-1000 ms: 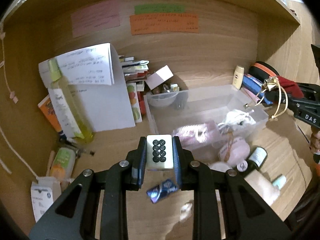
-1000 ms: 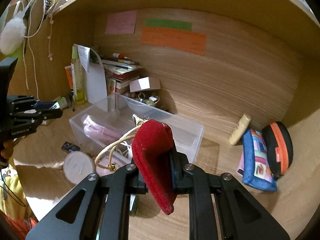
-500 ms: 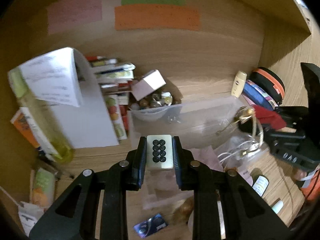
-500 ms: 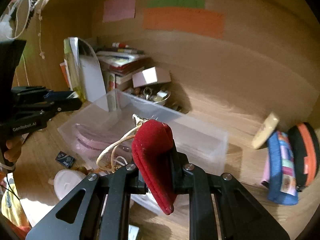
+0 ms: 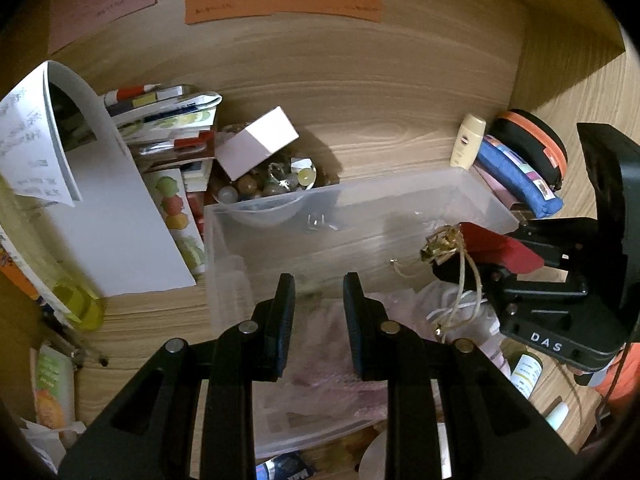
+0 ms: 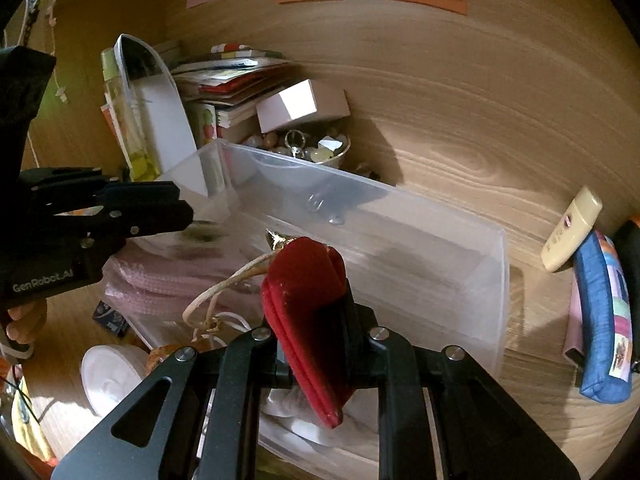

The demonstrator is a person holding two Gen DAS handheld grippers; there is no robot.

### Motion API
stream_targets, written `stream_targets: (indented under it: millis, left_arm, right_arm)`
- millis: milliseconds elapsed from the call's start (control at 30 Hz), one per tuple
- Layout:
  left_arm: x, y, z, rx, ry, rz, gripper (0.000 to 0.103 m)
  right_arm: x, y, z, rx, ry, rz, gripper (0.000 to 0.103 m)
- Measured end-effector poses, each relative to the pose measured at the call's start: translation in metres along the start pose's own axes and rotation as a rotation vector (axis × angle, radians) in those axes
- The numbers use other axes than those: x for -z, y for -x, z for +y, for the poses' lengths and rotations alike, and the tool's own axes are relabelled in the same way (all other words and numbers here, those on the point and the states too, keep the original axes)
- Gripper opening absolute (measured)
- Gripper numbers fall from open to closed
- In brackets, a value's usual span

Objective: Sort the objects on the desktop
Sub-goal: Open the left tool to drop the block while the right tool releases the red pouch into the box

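Note:
A clear plastic bin (image 5: 472, 196) (image 6: 472, 248) stands on the wooden desk, holding a pink bubble-wrap packet (image 5: 320, 372) and white cords. My left gripper (image 5: 316, 300) is open and empty, its fingers over the bin's left part; it also shows in the right wrist view (image 6: 176, 210). My right gripper (image 6: 312, 312) is shut on a red velvet pouch (image 6: 308, 296) with a tan drawstring, held over the bin's right end; the pouch also shows in the left wrist view (image 5: 500, 250).
A bowl of beads (image 5: 272, 188) with a white box (image 5: 258, 142) on it sits behind the bin beside stacked books (image 5: 168, 116). A cream tube (image 5: 466, 142), blue pouch (image 5: 520, 176) and orange-black case (image 5: 536, 140) stand right. A bottle (image 5: 76, 300) and white sheet stand left.
The white tablet with black dots that my left gripper held is gone from its jaws, which now stand open. Both grippers have moved forward over the bin.

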State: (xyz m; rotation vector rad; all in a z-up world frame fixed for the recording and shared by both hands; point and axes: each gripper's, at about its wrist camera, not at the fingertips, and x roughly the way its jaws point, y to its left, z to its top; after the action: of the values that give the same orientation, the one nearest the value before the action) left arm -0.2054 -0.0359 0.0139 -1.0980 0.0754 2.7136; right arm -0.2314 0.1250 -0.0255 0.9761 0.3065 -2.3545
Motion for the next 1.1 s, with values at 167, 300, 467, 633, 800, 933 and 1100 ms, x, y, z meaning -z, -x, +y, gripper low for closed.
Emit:
stream_targets:
  millis: [167, 300, 467, 633, 800, 933, 1100]
  left_arm:
    - [-0.001, -0.002, -0.002, 0.002, 0.003, 0.010, 0.024]
    - [-0.001, 0.002, -0.004, 0.003, 0.002, 0.012, 0.024]
    - [0.000, 0.015, -0.006, 0.004, -0.005, -0.005, 0.034]
    - [0.003, 0.035, -0.007, -0.012, -0.008, -0.043, 0.047]
    - [0.009, 0.055, -0.008, -0.038, -0.009, -0.085, 0.068]
    - [0.015, 0.068, -0.007, -0.052, -0.005, -0.108, 0.079]
    - [0.023, 0.081, -0.009, -0.068, -0.008, -0.136, 0.085]
  right_arm:
    - [0.001, 0.000, 0.004, 0.003, 0.023, 0.007, 0.024]
    - [0.002, 0.001, 0.005, 0.031, 0.020, 0.009, 0.052]
    - [0.000, 0.006, 0.006, 0.043, 0.007, 0.008, 0.077]
    - [0.000, 0.010, 0.019, 0.118, 0.047, 0.010, 0.082]
    - [0.002, 0.017, 0.030, 0.196, 0.098, -0.002, 0.084]
    - [0.005, 0.027, 0.032, 0.221, 0.094, -0.005, 0.086]
    - [0.011, 0.044, 0.030, 0.240, 0.069, -0.006, 0.087]
